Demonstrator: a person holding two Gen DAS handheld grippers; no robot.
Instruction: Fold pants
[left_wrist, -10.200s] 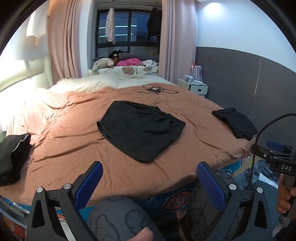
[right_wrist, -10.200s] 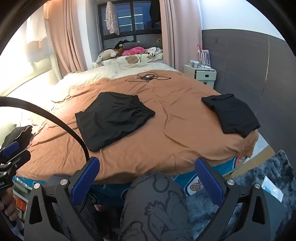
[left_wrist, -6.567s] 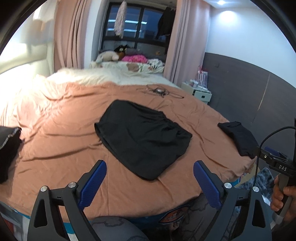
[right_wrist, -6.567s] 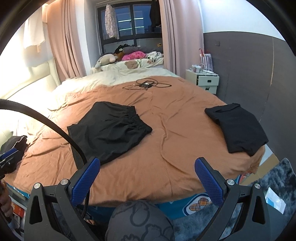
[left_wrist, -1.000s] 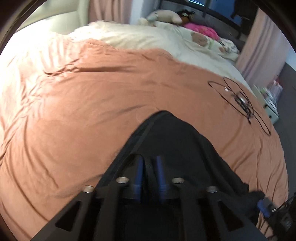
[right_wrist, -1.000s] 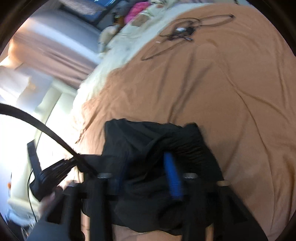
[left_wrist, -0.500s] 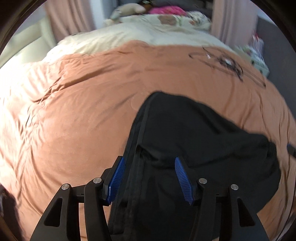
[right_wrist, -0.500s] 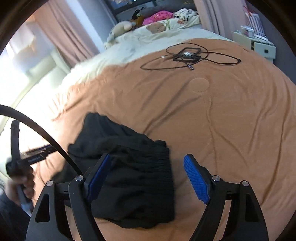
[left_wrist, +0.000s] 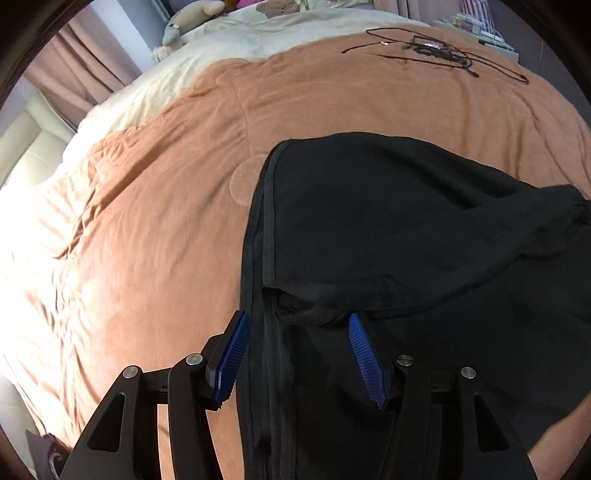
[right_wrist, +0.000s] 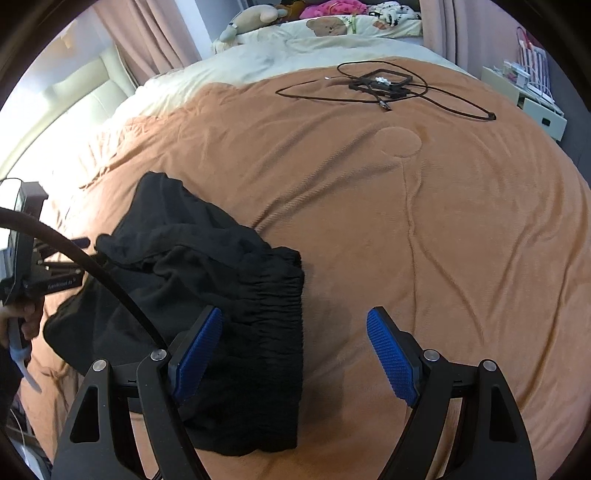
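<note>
We see the black pants (left_wrist: 424, 229) lying on the brown blanket (left_wrist: 155, 229) of the bed. One part of the pants is folded over on top of the rest, and the cloth is bunched and wrinkly. In the right wrist view the stretchy waistband (right_wrist: 275, 295) faces the bare blanket, and the pants (right_wrist: 207, 280) sit on the left side of the picture.

Our left gripper (left_wrist: 300, 354) points steeply down at the pants. Its jaws have just been opening and now stand apart. The folded edge of the pants lies between them, but the blue pads (left_wrist: 364, 356) do not press on it, so the pants are let go.

Our right gripper (right_wrist: 295, 358) also points down at the bed. Its jaws have just been opening too, and now they are wide. The waistband end of the pants lies between the jaws on the left side, and bare blanket on the right. Nothing is gripped.

In the right wrist view we see a hand (right_wrist: 22, 317) at the far left, wrapped around the handle of the left gripper (right_wrist: 55, 273), which reaches over the pants.

A black cable (right_wrist: 384, 88) lies in loops far up the bed, well apart from the pants. Soft toys (right_wrist: 247, 22) sit by the curtains (right_wrist: 147, 37)
</note>
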